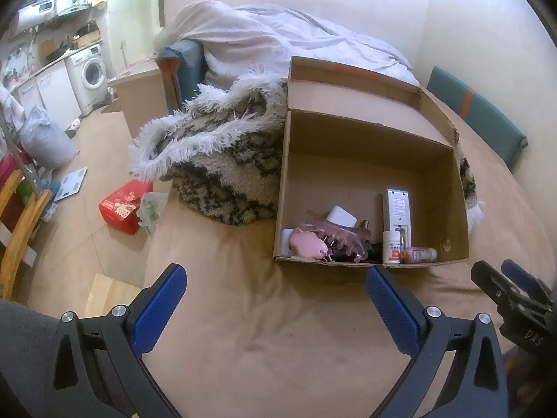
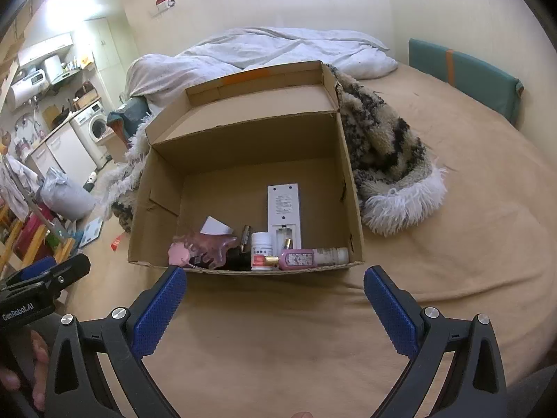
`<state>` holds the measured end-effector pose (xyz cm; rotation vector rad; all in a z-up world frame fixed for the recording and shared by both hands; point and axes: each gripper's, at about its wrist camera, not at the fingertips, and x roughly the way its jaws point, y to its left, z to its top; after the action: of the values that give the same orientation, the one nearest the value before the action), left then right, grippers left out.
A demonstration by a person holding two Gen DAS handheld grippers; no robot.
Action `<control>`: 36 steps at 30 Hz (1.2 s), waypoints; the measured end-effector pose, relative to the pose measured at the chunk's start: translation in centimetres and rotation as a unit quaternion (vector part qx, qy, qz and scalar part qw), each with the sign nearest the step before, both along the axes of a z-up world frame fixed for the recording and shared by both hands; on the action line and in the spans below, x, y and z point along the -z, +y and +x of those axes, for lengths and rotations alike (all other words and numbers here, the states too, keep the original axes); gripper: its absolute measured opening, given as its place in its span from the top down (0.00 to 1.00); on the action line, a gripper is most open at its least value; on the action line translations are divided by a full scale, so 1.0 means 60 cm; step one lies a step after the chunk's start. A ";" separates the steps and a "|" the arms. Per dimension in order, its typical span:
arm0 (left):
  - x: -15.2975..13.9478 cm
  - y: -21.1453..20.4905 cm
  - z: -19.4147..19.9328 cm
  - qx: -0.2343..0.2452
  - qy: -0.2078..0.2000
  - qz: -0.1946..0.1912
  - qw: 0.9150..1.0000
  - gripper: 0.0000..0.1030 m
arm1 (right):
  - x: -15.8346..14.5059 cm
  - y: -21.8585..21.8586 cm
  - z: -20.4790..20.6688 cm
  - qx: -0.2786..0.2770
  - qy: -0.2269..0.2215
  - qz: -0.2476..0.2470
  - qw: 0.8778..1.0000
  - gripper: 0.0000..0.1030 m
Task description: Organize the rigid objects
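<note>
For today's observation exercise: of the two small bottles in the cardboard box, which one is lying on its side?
The pink-labelled bottle, lying against the near wall; the white pill bottle beside it stands upright.

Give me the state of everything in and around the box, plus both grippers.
Cardboard box: lid open, upright on bed.
Remote control: flat in box, battery cover off.
White pill bottle: upright, capped.
Pink bottle: on its side.
Pink hair claw: lying in box.
Fluffy blanket: bunched against box.
Left gripper: open, empty.
Right gripper: open, empty.
</note>
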<state>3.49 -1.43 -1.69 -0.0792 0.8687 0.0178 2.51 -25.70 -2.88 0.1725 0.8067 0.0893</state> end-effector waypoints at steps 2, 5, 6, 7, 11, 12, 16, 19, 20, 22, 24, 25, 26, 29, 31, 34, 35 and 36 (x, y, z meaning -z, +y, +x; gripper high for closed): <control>0.001 -0.001 0.000 -0.001 0.002 0.000 1.000 0.00 | 0.000 0.000 0.000 0.001 0.000 -0.002 1.000 0.00; 0.002 -0.001 0.002 -0.001 0.004 0.000 1.000 0.00 | 0.001 0.000 0.000 0.000 0.001 0.000 1.000 0.00; 0.002 -0.001 0.002 -0.001 0.003 0.000 1.000 0.00 | 0.000 0.000 0.000 -0.001 0.000 0.001 1.000 0.00; 0.003 -0.001 0.002 -0.001 0.003 -0.001 1.000 0.00 | 0.000 0.000 0.000 -0.002 0.000 0.003 1.000 0.00; 0.003 -0.001 0.001 -0.001 0.003 -0.001 1.000 0.00 | 0.002 0.002 -0.001 -0.001 -0.001 -0.003 1.000 0.00; 0.003 -0.001 0.002 -0.001 0.004 -0.001 1.000 0.00 | 0.001 0.002 -0.002 -0.001 -0.001 -0.003 1.000 0.00; 0.001 0.001 0.001 -0.005 0.003 -0.003 1.000 0.00 | 0.001 0.001 -0.001 0.002 -0.003 -0.003 1.000 0.00; 0.001 0.001 0.000 -0.004 0.004 -0.003 1.000 0.00 | 0.001 0.000 -0.001 0.001 -0.003 -0.002 1.000 0.00; 0.001 0.001 0.000 -0.004 0.004 -0.001 1.000 0.00 | 0.000 0.000 -0.001 0.001 -0.004 -0.002 1.000 0.00; 0.000 0.000 0.000 -0.004 0.003 0.000 1.000 0.00 | 0.000 0.000 -0.001 0.001 -0.006 -0.002 1.000 0.00; 0.001 0.000 -0.001 -0.003 0.003 0.000 1.000 0.00 | -0.001 -0.001 -0.003 0.003 -0.007 -0.001 1.000 0.00; 0.001 0.000 -0.001 -0.003 0.003 0.000 1.000 0.00 | -0.001 -0.001 -0.003 0.004 -0.007 -0.001 1.000 0.00; 0.001 0.000 -0.001 -0.003 0.003 0.000 1.000 0.00 | -0.001 -0.001 -0.003 0.004 -0.007 -0.001 1.000 0.00; 0.001 -0.002 0.000 0.003 0.004 -0.005 1.000 0.00 | -0.001 0.000 -0.004 0.004 -0.008 0.000 1.000 0.00; 0.002 -0.003 -0.001 0.002 0.004 -0.003 1.000 0.00 | -0.001 0.000 -0.004 0.005 -0.008 -0.001 1.000 0.00; 0.002 -0.006 -0.002 0.005 0.003 0.001 1.000 0.00 | -0.002 0.000 -0.005 0.005 -0.010 0.000 1.000 0.00; 0.003 -0.006 -0.002 0.005 0.003 0.001 1.000 0.00 | -0.002 0.000 -0.005 0.006 -0.010 0.001 1.000 0.00; 0.003 -0.006 -0.003 0.004 0.003 0.001 1.000 0.00 | -0.002 0.000 -0.005 0.004 -0.011 0.001 1.000 0.00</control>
<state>3.34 -1.80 -1.85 -0.0727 0.8749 0.0108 2.23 -25.68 -2.73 0.1761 0.7839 0.0833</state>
